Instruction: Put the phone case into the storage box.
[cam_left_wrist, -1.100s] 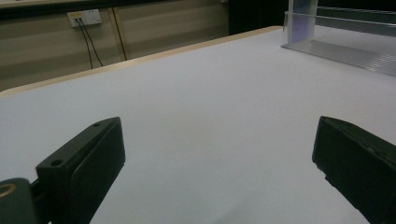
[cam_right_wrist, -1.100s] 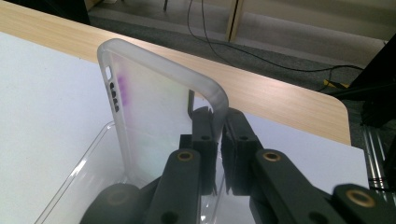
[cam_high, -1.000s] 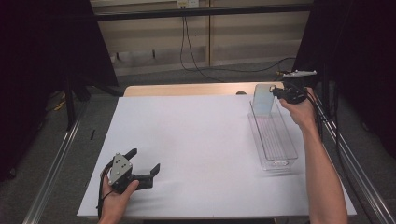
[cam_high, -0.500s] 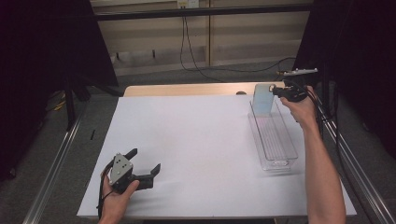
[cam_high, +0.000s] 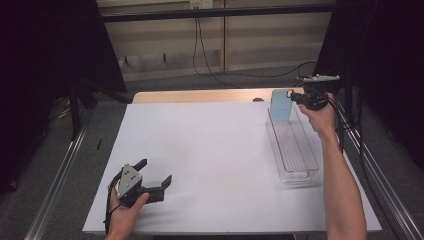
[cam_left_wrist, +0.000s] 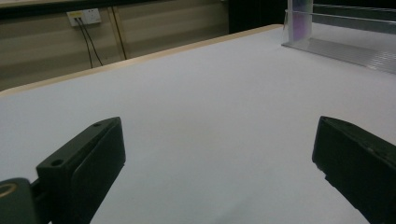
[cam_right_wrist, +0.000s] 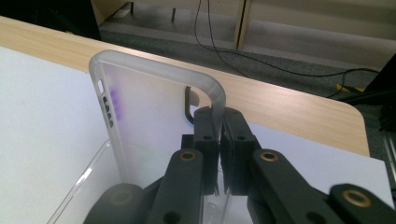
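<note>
Your right hand-held gripper (cam_high: 295, 96) is pinching the edge of a translucent phone case (cam_right_wrist: 154, 107); in the right gripper view the two black jaws are pressed tight on its frosted rim, close to the camera cut-out. The case stands upright on its end at the far end of the clear plastic tray (cam_high: 295, 155), which lies lengthwise along the right side of the white desk (cam_high: 210, 145). Whether the case's lower edge rests on the tray floor or hangs just above it, you cannot tell from these views.

Your left hand-held gripper (cam_high: 152, 175) sits near the front left corner of the desk, jaws spread wide with nothing between them, well apart from the tray.

As for progress, the grasp looks secure and the case is at the tray, so the work seems to be in its middle stretch. What appears left is to settle or lift the case cleanly and let go. The tray otherwise looks empty.
</note>
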